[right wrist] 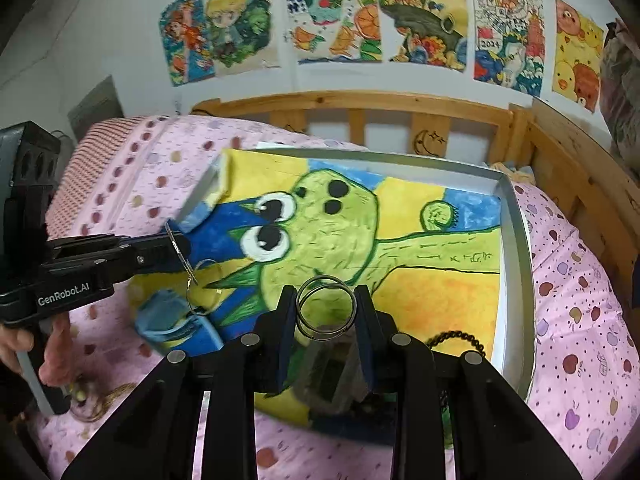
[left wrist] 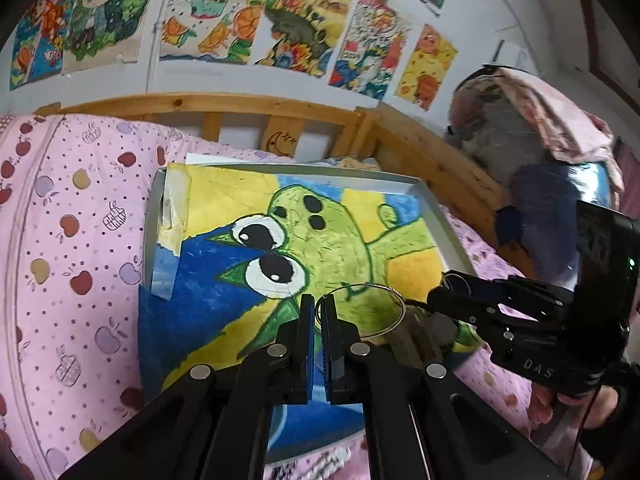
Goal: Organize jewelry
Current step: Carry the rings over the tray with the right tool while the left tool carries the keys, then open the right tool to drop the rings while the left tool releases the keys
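My left gripper (left wrist: 318, 305) is shut on the edge of a thin silver hoop (left wrist: 362, 309), which hangs just above a metal tray (left wrist: 448, 216) lined with a painted green creature. The right wrist view shows that gripper (right wrist: 180, 249) at the left with the silver hoop (right wrist: 205, 289) dangling from its tip. My right gripper (right wrist: 326, 294) holds a grey holder (right wrist: 332, 372) between its fingers, with two silver rings (right wrist: 326, 307) standing on top. It hovers over the tray's (right wrist: 516, 216) near side. In the left wrist view the right gripper (left wrist: 446, 292) sits close beside the hoop.
A black bead bracelet (right wrist: 456, 339) lies in the tray near its right corner. A gold chain (right wrist: 114, 396) rests on the pink apple-print bedcover (left wrist: 72, 240). A wooden bed rail (right wrist: 360, 100) and a pile of clothes (left wrist: 532, 136) stand behind. A hand (right wrist: 52, 360) grips the left tool.
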A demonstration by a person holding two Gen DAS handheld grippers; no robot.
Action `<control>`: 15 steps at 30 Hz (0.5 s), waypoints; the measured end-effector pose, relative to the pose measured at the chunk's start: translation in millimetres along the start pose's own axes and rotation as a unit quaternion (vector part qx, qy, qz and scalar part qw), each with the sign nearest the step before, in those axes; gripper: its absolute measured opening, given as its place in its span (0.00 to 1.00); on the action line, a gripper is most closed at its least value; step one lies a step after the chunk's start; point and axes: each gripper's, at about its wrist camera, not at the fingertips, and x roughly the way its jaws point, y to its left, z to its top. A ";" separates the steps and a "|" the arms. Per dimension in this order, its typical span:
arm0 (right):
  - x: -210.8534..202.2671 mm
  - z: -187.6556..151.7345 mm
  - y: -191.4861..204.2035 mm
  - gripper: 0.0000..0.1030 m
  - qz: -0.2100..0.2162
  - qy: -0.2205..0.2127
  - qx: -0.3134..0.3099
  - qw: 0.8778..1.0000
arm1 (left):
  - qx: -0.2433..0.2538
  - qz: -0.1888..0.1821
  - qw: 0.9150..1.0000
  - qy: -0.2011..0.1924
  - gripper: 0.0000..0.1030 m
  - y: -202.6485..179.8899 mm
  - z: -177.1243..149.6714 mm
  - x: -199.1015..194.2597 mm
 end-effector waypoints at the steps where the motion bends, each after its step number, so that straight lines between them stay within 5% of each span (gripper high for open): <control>1: 7.1 0.4 -1.7 0.25 -0.003 0.007 0.006 1.000 | -0.004 0.003 1.000 0.005 0.04 1.0 1.2 5.6; 9: 21.9 -3.3 -6.7 0.25 -0.020 0.027 0.016 0.999 | -0.026 0.002 0.999 0.047 0.04 8.4 -1.5 30.6; 13: 14.5 -2.6 -11.2 0.43 -0.024 0.012 0.021 0.999 | -0.032 0.011 0.998 0.055 0.06 11.7 -1.8 32.4; 15: 10.6 -2.2 -13.5 0.44 -0.023 0.005 0.023 0.999 | -0.036 0.011 0.998 0.055 0.13 12.7 -1.4 29.7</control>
